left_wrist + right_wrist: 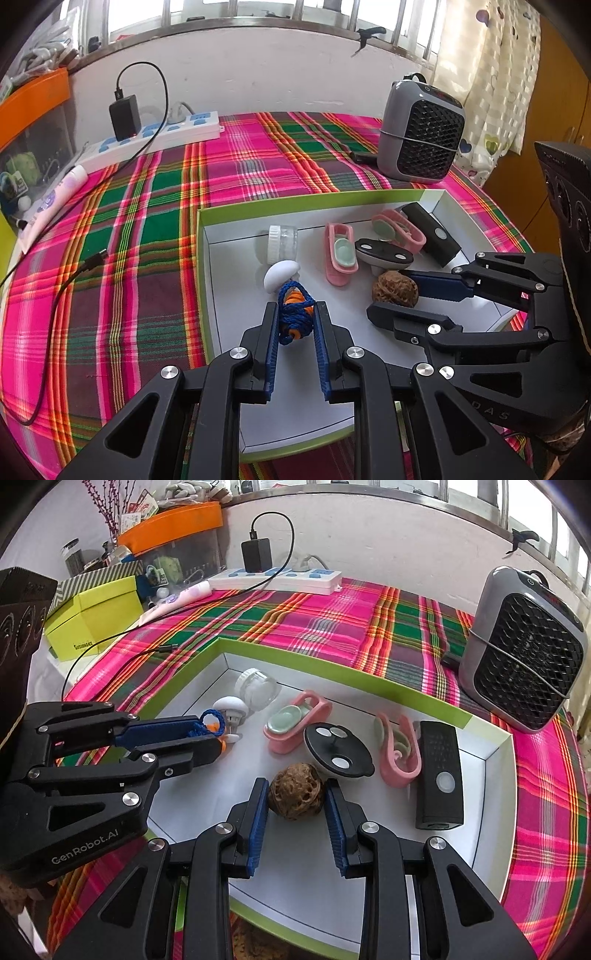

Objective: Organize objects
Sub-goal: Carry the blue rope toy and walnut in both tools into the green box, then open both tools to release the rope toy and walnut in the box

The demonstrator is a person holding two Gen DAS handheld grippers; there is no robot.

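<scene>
A white tray with a green rim (201, 258) (369, 672) lies on the plaid cloth. My left gripper (295, 314) (212, 734) is shut on an orange piece wound with blue cord (293, 308) (210, 727), over the tray floor. My right gripper (295, 794) (391, 295) is shut on a brown walnut (295, 794) (394, 293) in the tray. Beside them lie a white mushroom-shaped knob (280, 275) (231, 705), a clear jar with a white lid (282, 243) (258, 690), two pink holders (340, 254) (297, 720), a black oval remote (384, 253) (336, 749) and a black doorbell unit (430, 234) (439, 775).
A grey fan heater (421, 136) (524, 653) stands at the back right. A white power strip with a black charger (147, 136) (273, 576) and its black cable (74, 269) run along the back left. Yellow-green and orange boxes (92, 620) stand at the left.
</scene>
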